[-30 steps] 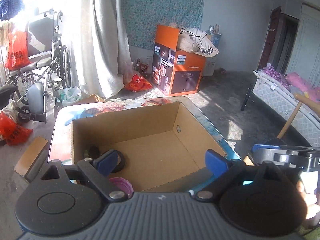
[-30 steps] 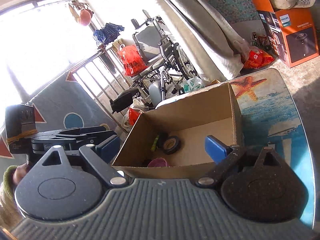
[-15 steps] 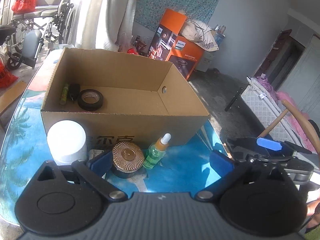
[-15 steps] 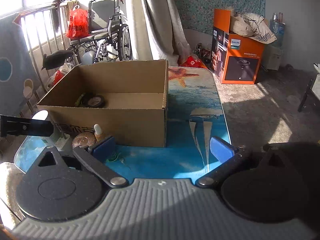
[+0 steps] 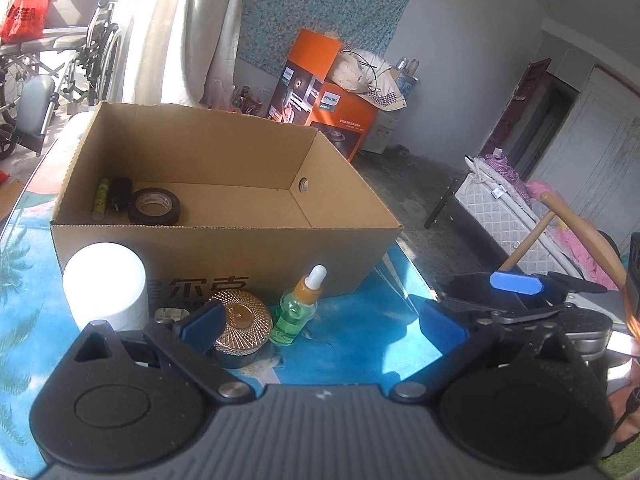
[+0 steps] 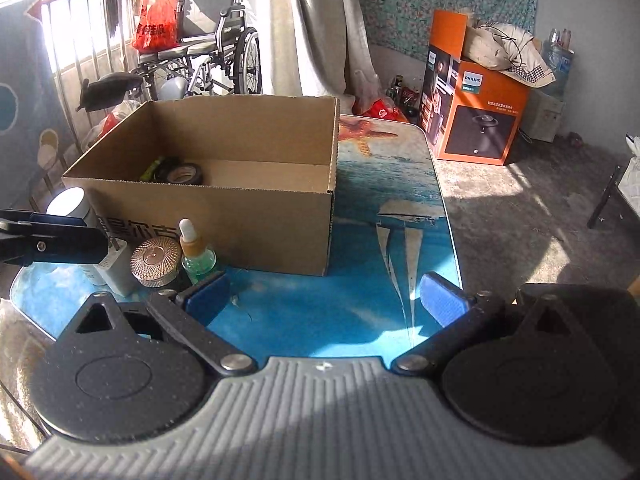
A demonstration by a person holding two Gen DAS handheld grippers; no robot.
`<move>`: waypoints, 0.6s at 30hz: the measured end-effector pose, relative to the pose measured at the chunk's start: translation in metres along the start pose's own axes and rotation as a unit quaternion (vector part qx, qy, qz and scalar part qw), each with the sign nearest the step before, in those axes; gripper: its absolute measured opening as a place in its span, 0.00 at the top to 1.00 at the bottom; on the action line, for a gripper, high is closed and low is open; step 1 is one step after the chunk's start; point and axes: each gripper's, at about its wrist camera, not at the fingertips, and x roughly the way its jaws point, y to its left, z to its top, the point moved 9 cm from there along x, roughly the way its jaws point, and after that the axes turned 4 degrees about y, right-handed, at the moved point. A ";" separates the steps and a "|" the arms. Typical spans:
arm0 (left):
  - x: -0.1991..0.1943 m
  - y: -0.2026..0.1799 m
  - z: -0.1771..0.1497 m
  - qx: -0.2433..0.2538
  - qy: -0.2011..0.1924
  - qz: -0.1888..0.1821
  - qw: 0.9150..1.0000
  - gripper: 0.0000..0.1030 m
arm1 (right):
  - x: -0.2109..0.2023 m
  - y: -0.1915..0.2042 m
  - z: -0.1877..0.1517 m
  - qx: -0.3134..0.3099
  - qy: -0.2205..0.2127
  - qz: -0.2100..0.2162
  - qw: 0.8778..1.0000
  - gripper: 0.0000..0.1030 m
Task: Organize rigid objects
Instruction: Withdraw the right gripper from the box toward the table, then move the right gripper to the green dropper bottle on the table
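Sunlit room, wheelchair [image 6: 208, 52] upper left of the right view, orange appliance carton [image 6: 472, 120] upper right. Desk [image 6: 400, 208] has a glossy printed sea scene, blue and slick-looking.

Cardboard box [image 5: 224, 216] sits mid-frame, open top, plain corrugated walls. Already inside at its left end: black tape roll [image 5: 154, 206], a slim green tube [image 5: 99, 199] and a small dark item I can't identify. I read the box as the collection bin.

Left to sort, lined up against the box front at lower left of both views: white cylinder [image 5: 106, 286], smooth and matte; round jar with a knurled copper lid [image 5: 240, 330]; green glass dropper bottle [image 5: 298, 308] with a white rubber bulb, upright; a small pale charger-like block [image 6: 116, 264].

Left gripper [image 5: 320, 326]: fingers wide, holding nothing, left blue pad just in front of the copper lid. My guess is that jar goes next.

Right gripper [image 6: 324, 298]: fingers wide, empty, over bare desk to the right of the bottle, probably parked.

Knurled lid should grip well; the bottle is narrow and looks easy to tip.
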 end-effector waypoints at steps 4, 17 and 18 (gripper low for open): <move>0.015 0.006 -0.008 0.029 0.028 0.050 0.998 0.00 | 0.004 0.003 0.006 0.028 -0.013 0.040 0.999 0.01; 0.040 -0.005 -0.019 0.155 -0.019 0.119 0.981 0.00 | 0.035 0.043 0.024 0.051 -0.017 0.121 0.991 0.02; 0.042 -0.008 -0.019 0.164 -0.023 0.123 0.978 0.01 | 0.036 0.046 0.027 0.050 -0.021 0.127 0.990 0.02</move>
